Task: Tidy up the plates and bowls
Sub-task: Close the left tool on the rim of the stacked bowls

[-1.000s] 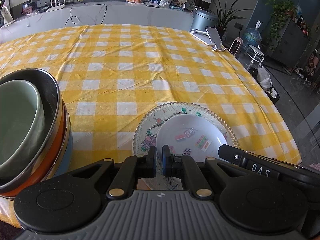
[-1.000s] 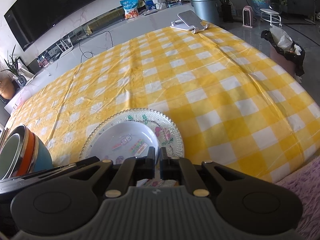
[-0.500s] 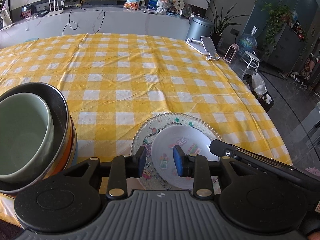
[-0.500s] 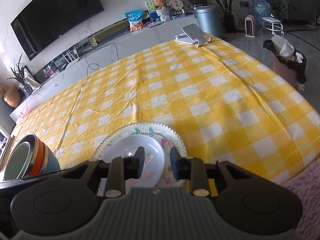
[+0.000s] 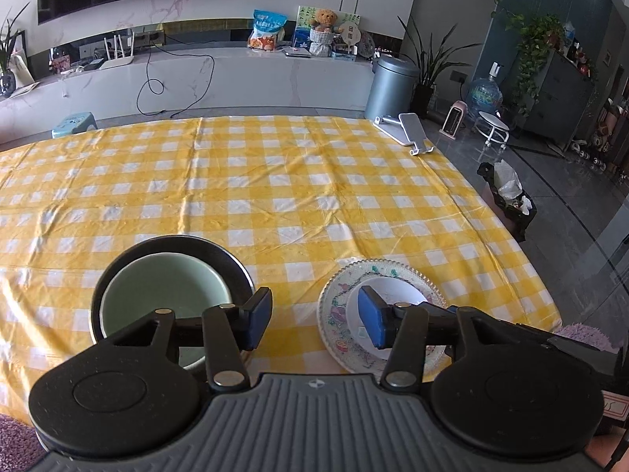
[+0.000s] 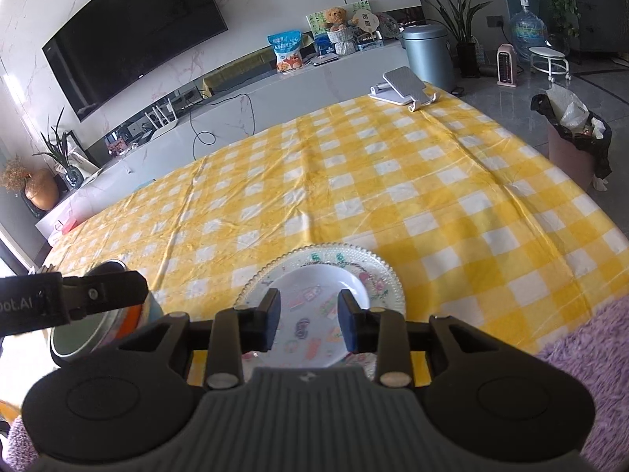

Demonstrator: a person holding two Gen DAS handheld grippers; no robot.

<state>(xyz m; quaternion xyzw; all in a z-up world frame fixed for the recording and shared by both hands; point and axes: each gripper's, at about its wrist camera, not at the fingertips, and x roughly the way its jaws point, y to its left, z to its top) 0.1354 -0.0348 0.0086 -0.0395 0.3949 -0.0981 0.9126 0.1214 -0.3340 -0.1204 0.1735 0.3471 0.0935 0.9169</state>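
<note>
Fingers of the left gripper [image 5: 314, 322] are spreading apart with nothing between them, poised above the bare yellow-checked cloth between the two stacks. The right gripper [image 6: 308, 324] is opening too, its fingers [image 6: 269, 324] parted over the small white plate [image 6: 314, 314] without touching it; nothing is held.

Beyond the fingers, that white plate lies inside the larger patterned plate [image 6: 383, 281], near the front edge of the surface [image 5: 275, 181]. To its left, apart from it, stands the bowl stack: a pale green bowl [image 5: 165, 295] nested in a dark-rimmed bowl [image 5: 232, 259], with orange and blue bands visible underneath in the right wrist view.

Risk, as a judgement: both stacks sit close to the near edge, so a careless sweep by either gripper could push one off. The white plate looks smooth and may slide on the patterned one if nudged.

Count: two plates; two bowls plainly seen, seemingly two more below; two grippers; one phone stand [image 5: 409, 129] at the far corner.
</note>
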